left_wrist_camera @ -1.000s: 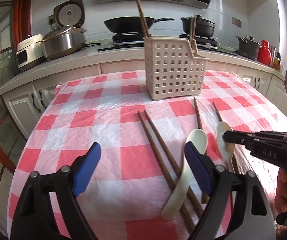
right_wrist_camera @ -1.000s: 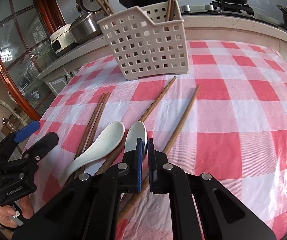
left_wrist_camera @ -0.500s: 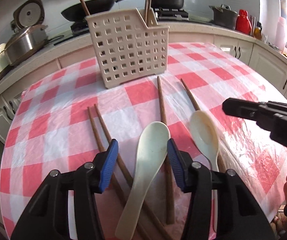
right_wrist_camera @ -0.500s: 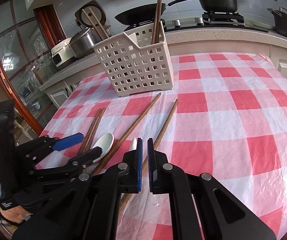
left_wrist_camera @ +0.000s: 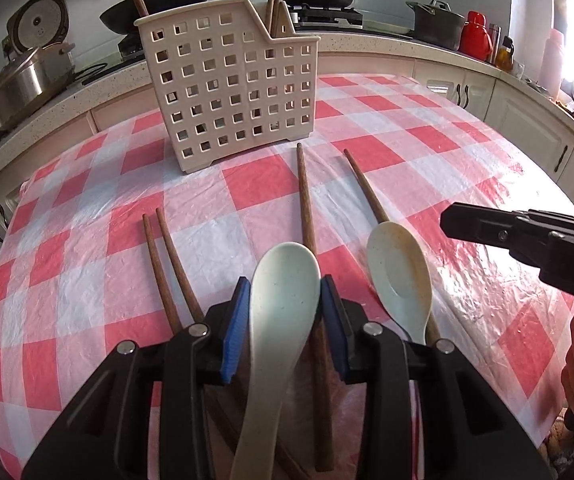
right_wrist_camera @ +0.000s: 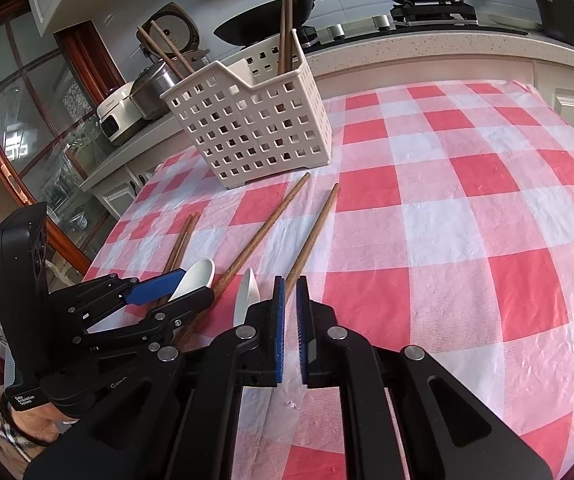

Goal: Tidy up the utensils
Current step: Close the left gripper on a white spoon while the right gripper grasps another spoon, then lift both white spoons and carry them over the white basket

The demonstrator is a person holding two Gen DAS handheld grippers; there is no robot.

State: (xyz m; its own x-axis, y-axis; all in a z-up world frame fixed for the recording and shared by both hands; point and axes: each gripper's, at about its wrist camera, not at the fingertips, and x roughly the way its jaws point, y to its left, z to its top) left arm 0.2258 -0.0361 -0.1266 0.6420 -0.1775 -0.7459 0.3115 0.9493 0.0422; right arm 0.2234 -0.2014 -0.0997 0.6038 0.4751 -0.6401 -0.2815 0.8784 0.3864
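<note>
My left gripper (left_wrist_camera: pixel 285 308) is shut on a pale green spoon (left_wrist_camera: pixel 279 320), its blue pads against the bowl's sides, low over the checked cloth. It also shows in the right wrist view (right_wrist_camera: pixel 175 294). A second pale spoon (left_wrist_camera: pixel 401 276) lies to the right on a chopstick. Several brown chopsticks (left_wrist_camera: pixel 307 216) lie loose on the cloth. A beige perforated caddy (left_wrist_camera: pixel 229 92) stands behind them with chopsticks standing in it. My right gripper (right_wrist_camera: pixel 291 316) is shut and empty, hovering at the right of the spoons; its tip shows in the left wrist view (left_wrist_camera: pixel 453 222).
The table (right_wrist_camera: pixel 467 220) has a red and white checked cloth. A kitchen counter (left_wrist_camera: pixel 367 44) runs behind with a wok, pots, a rice cooker (left_wrist_camera: pixel 27 80) and red bottles. The table's right edge drops off near white cabinets.
My left gripper moved forward and down over the pale green spoon and closed on its bowl. The right gripper stayed shut and drew back a little.
</note>
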